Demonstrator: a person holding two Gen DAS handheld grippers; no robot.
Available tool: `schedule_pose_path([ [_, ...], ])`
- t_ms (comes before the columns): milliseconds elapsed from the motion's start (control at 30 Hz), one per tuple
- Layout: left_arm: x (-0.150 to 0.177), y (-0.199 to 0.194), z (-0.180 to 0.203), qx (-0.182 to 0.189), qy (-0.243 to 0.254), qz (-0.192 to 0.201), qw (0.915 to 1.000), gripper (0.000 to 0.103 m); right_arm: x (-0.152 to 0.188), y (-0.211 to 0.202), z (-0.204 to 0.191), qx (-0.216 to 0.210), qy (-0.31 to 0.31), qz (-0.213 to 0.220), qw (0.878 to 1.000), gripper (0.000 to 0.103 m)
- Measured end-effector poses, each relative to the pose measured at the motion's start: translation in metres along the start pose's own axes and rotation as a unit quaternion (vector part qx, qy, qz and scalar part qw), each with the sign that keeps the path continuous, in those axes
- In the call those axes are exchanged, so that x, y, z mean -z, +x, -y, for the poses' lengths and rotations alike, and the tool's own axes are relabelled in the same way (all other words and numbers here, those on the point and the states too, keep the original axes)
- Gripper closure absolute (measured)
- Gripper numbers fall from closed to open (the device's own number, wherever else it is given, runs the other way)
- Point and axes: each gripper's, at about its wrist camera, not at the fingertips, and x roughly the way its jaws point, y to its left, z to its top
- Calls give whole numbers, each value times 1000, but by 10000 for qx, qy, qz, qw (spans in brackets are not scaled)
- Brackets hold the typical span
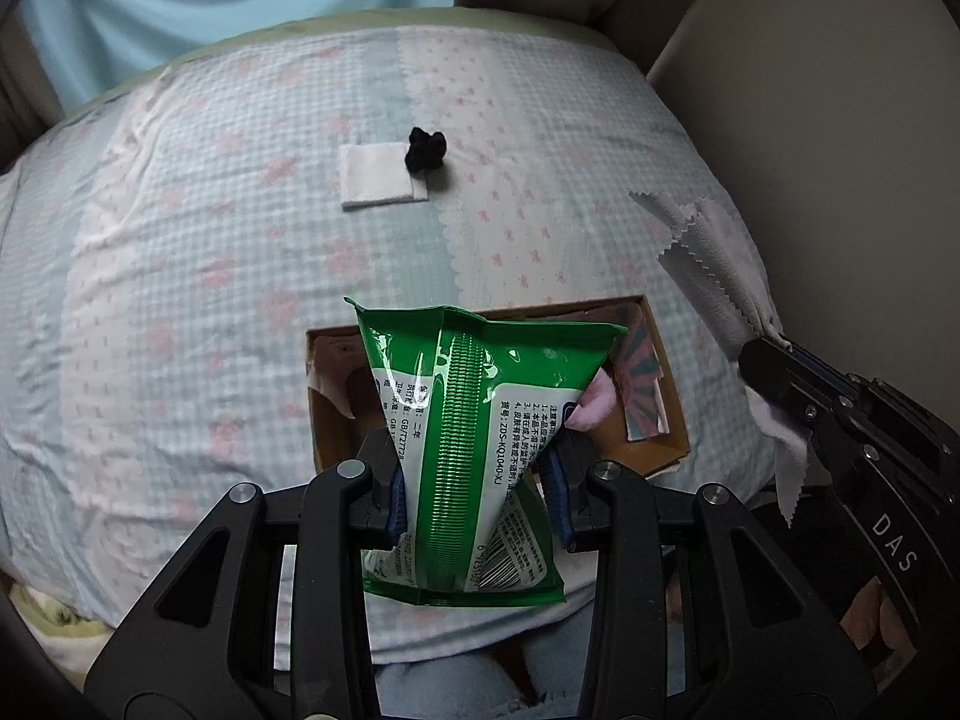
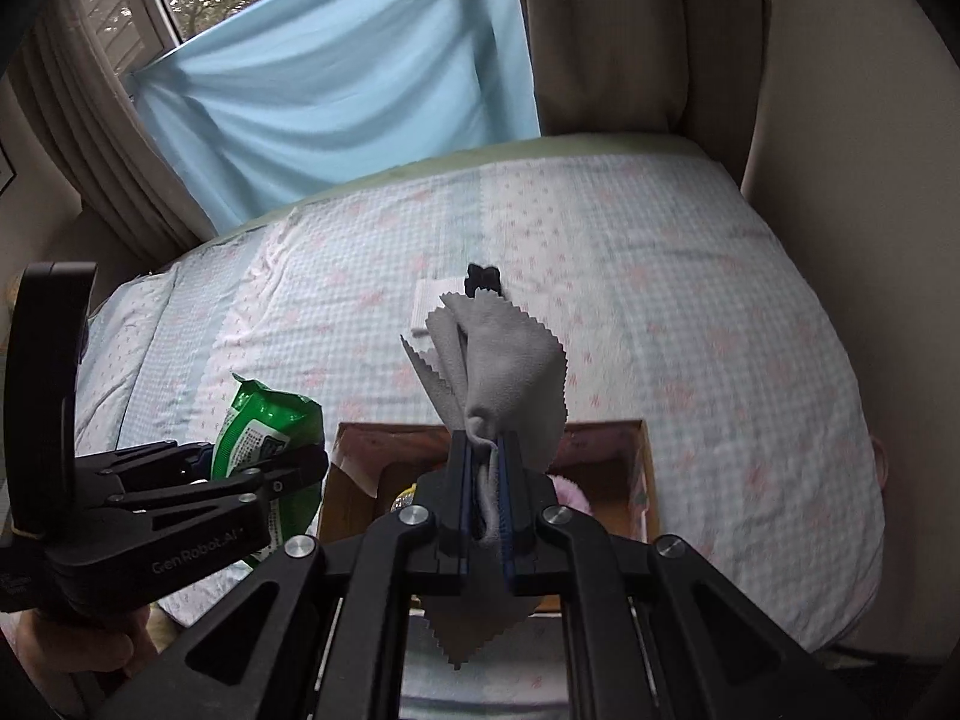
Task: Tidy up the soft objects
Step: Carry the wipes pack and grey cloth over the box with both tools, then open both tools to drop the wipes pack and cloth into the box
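The left gripper (image 1: 477,483) is clenched on a green wipes pack (image 1: 480,420), pinching its glossy, crinkled plastic at the waist so the film buckles inward. The pack stands roughly upright, its long axis running away from the camera, the ribbed back seam facing the lens and its crimped top edge over the box (image 1: 660,420). The barcode end hangs below the fingers.

The right gripper (image 2: 486,480) is closed on a grey cloth (image 2: 510,360), a soft matte microfibre square with pinked zigzag edges. It is bunched between the blue pads, its folds fanning up and forward above the fingers while a corner droops beneath them, over the box's near side.

The box is open-topped brown cardboard, rectangular, resting on the bed (image 1: 180,240), whose sheet is a puckered pale-blue gingham with pink bow prints. Something pink and fluffy (image 1: 594,402) lies inside.

Farther up the bed, a flat white folded pad (image 1: 378,180) touches a small black lumpy object (image 1: 427,150).
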Motion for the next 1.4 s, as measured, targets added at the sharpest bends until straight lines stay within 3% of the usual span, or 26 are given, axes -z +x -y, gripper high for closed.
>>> schedule_pose_path([
  [500,7,108,-22,-121,-151,-781,9968,71,39,105,4,29,738,-1241,9895,96],
  [867,15,149,-25,-279,-199,-1087,9935,71,42,167,21,95,827,-1978,9767,96],
  [933,15,148,-23,-142,-159,-1022,9945,56,43,174,26,-3,865,-2091,9741,96],
  [967,16,147,-22,-120,-116,-1017,9947,21,43,178,28,-66,905,-2158,9722,95],
  [1000,17,146,-21,-162,-91,-990,9949,1,43,181,29,-89,940,-2177,9714,88],
  [1067,18,143,-22,-181,-79,-915,9956,0,42,185,30,-179,945,-2185,9711,41],
  [1100,18,144,-22,-171,-94,-948,9953,0,41,186,31,-168,914,-2202,9710,0],
  [1400,19,140,-34,-390,-289,-942,9944,0,43,186,44,-20,826,-2218,9716,0],
])
